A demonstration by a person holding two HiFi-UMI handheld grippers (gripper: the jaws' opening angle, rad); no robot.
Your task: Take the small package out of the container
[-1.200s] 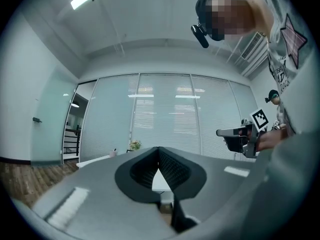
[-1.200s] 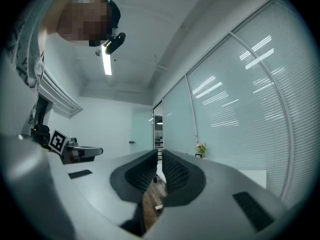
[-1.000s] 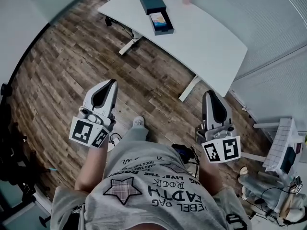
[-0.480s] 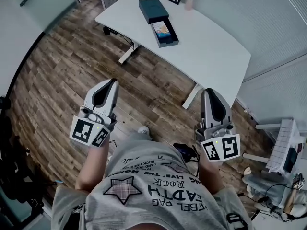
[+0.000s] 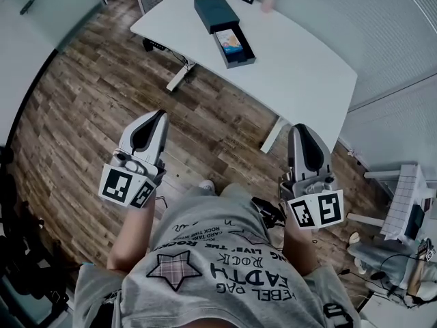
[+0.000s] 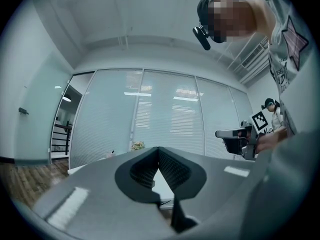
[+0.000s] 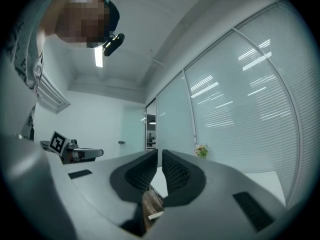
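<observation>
left hand-held gripper (image 5: 157, 117), right hand-held gripper (image 5: 301, 130) both pressed together, empty; likely approach stage; next: reach container (image 5: 247, 53), spread over small package (image 5: 229, 39).

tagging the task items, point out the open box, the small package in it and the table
open box (image 5: 241, 62), head view, near end wall
small package (image 5: 229, 39), head view, colourful top face
table (image 5: 300, 67), head view, bare white top

path: open floor (image 5: 102, 101) to table (image 5: 300, 67) | obstacle: dark box (image 5: 215, 12) beside container (image 5: 235, 46)
</observation>
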